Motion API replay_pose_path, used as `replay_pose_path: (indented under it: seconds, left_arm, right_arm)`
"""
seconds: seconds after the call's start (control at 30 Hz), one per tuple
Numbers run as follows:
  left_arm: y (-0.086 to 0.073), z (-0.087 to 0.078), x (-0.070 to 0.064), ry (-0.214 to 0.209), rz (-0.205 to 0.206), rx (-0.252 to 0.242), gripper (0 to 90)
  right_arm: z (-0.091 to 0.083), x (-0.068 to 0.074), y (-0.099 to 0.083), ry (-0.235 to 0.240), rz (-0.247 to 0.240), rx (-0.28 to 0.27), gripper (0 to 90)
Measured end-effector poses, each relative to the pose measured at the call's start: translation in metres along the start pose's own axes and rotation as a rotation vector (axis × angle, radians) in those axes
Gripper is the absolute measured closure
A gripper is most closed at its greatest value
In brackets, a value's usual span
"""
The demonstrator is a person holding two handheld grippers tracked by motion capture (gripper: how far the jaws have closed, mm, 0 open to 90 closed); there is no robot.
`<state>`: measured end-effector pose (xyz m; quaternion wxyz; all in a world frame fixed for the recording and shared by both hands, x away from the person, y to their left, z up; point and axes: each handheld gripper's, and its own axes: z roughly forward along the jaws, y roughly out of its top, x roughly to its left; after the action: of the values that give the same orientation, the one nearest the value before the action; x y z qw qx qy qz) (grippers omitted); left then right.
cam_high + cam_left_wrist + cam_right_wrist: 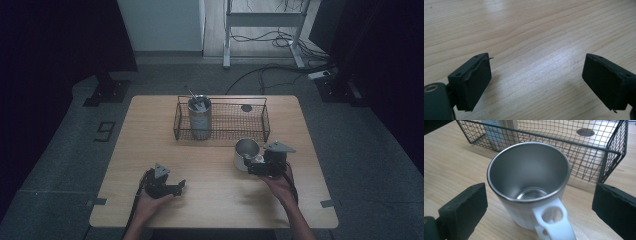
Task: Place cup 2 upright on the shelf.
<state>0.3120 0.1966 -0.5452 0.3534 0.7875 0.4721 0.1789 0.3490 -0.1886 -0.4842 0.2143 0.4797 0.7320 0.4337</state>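
- The mug (529,187) stands upright on the surface, toward its right edge and just in front of the wire basket (574,147). It is white outside with a steel lining, and empty.
- Its handle (554,222) points back at the right gripper (536,205), whose jaws stand wide apart on either side of the mug, touching nothing.
- The mug looks rigid and fairly light. The smooth, rounded wall is likely to be slippery under flat pads, so a firm hold across the body below the rim seems safest; the handle, with its openings, offers a narrower alternative that may let the mug swing.
- In the high view the mug (246,152) sits just beside the right gripper (260,167), near the basket's (265,117) front right corner.
- A metal tumbler (199,117) holding utensils stands inside the basket's left part.
- The left gripper (175,189) rests near the front edge of the surface (150,135), well apart from the mug; its jaws are spread, nothing between them.
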Motion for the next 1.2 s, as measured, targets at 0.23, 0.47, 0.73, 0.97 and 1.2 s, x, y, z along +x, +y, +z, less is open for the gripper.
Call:
replay_pose_path:
  seconds: [0.23, 0.47, 0.73, 0.97, 1.2]
  left_arm:
    - [0.001, 0.002, 0.000, 0.000, -0.004, 0.024, 8.8]
    - [0.001, 0.003, 0.000, 0.004, -0.003, 0.032, 8.8]
    - [0.002, 0.004, 0.002, 0.001, -0.018, 0.040, 8.8]
    - [0.002, 0.004, 0.002, -0.001, -0.021, 0.046, 8.8]
    - [0.002, 0.004, 0.002, 0.001, -0.020, 0.045, 8.9]
  right_arm:
    - [0.011, 0.006, 0.008, -0.001, -0.028, 0.024, 0.0]
    - [0.021, 0.010, 0.013, -0.009, -0.034, 0.046, 0.0]
    - [0.029, 0.011, 0.019, -0.014, -0.038, 0.064, 0.0]
    - [0.035, 0.012, 0.018, -0.014, -0.041, 0.084, 0.0]
    - [0.043, 0.013, 0.016, -0.039, -0.058, 0.119, 0.6]
